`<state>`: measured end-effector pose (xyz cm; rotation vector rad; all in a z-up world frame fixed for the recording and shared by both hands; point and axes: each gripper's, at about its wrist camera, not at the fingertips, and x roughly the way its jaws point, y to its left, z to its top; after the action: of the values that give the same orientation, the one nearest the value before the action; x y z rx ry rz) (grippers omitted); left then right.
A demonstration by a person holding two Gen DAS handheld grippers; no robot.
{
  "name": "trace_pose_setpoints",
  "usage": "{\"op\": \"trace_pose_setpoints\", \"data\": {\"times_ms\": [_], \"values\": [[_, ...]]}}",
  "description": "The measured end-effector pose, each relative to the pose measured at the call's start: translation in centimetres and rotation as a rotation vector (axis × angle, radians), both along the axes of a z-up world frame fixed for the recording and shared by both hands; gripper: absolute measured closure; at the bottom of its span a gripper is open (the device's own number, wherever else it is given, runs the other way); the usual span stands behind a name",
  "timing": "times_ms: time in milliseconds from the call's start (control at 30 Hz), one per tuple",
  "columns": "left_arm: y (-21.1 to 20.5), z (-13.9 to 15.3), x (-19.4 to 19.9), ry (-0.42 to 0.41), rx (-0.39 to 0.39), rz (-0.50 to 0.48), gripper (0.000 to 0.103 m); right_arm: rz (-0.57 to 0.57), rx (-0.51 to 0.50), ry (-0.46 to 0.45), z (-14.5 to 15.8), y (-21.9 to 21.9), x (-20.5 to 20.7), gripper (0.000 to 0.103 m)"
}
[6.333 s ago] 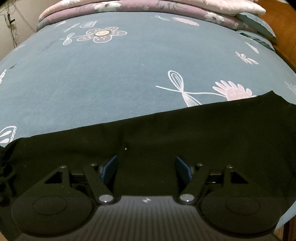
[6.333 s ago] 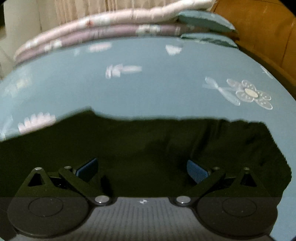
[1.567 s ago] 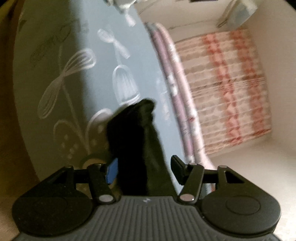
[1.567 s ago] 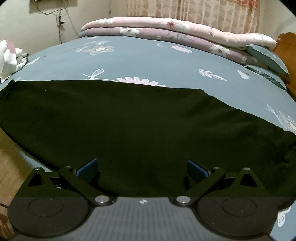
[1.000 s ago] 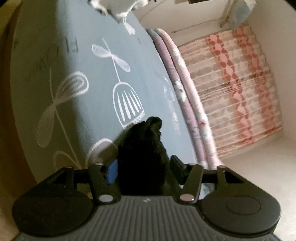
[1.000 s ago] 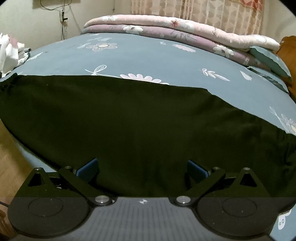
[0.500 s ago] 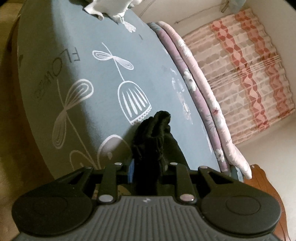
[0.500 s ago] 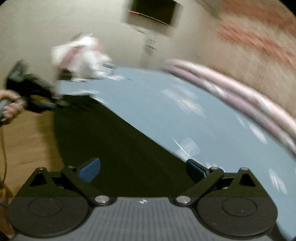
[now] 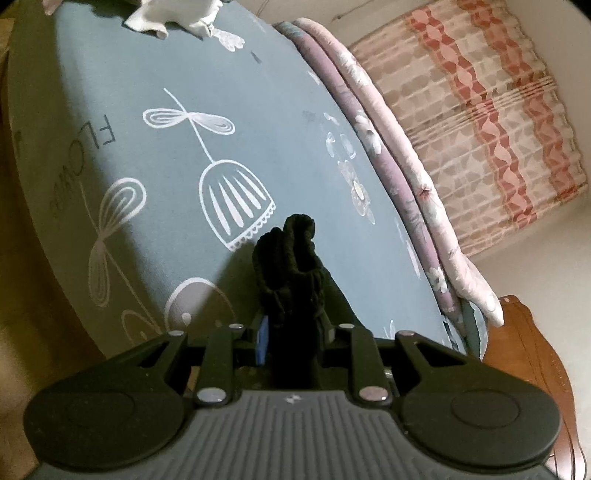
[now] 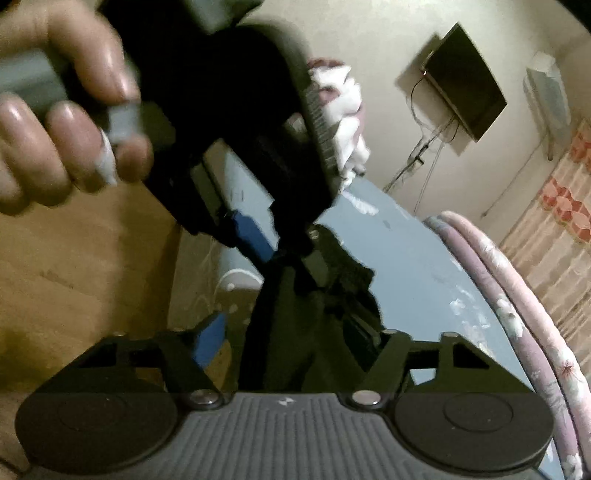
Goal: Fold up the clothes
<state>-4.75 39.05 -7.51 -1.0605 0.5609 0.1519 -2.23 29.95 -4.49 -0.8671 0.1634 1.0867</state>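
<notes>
- Our left claw [image 9: 293,334] is clamped on a bunched edge of the black garment [image 9: 290,266]; a blue pad shows at the left finger, pressed against the cloth, and a gathered knob of fabric sticks up past the fingertips.
- From the right wrist view we see the left claw [image 10: 275,251] from outside, tilted down toward the bed, with the black garment [image 10: 295,332] hanging from it in a narrow dark fold.
- A hand [image 10: 62,122] wraps the grey handle of that left tool, at the upper left of the right wrist view; this part is blurred.
- Our right claw [image 10: 288,339] stands with its jaws apart; the fold of garment lies between the fingers, but neither pad presses on it, and the blue pad on the left finger sits clear of the cloth.
- Below the garment lies the bed [image 9: 166,155], covered in a grey-blue sheet printed with white flowers.
- Folded pink and mauve quilts [image 9: 402,177] lie along the far edge of the bed, a patterned curtain [image 9: 491,122] hangs behind them, and a white cloth [image 9: 173,14] sits at the far corner.
- A dark screen [image 10: 465,81] is mounted on the wall.
</notes>
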Motion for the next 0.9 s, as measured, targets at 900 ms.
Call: {"op": "trace_pose_setpoints", "data": {"times_ms": [900], "values": [[-0.5, 0.3, 4.1, 0.035, -0.017, -0.057, 0.045, -0.151, 0.115, 0.371, 3.2, 0.0, 6.9, 0.091]]}}
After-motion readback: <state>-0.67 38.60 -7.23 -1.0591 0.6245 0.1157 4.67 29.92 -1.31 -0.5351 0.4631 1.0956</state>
